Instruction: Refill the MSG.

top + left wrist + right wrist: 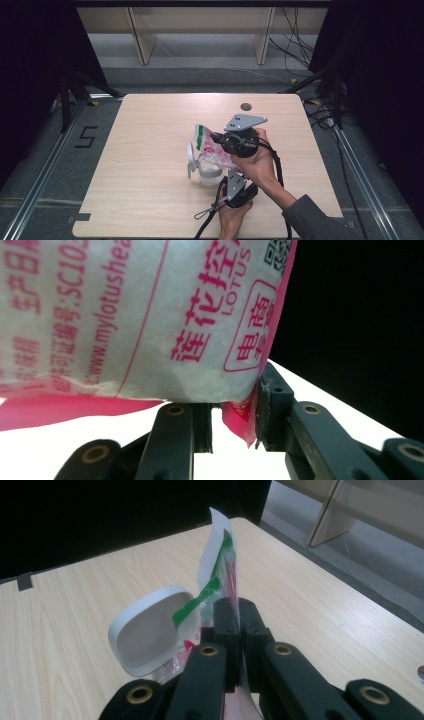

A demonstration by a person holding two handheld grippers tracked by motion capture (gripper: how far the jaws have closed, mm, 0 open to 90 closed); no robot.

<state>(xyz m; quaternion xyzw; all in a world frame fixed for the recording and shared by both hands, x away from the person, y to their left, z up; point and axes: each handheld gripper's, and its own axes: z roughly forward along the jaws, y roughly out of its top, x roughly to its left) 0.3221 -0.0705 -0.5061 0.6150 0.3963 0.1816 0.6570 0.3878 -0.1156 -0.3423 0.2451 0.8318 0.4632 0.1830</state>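
Both grippers clamp one printed bag (210,145) above the table (150,150). Right gripper (235,612) pinches its upper edge; left gripper (235,410) nips a pink corner beside the white container (207,175).

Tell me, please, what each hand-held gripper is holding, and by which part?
Both hold the bag: right hand-held gripper pinches its upper edge, left hand-held gripper its pink bottom corner.

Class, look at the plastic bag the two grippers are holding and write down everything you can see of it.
The bag is a soft, crinkled plastic pouch, white with pink print, Chinese characters and a green stripe. It is held tilted above the table, over a white container with its lid flipped open. The right gripper pinches its upper edge; the left gripper holds a pink corner from below.
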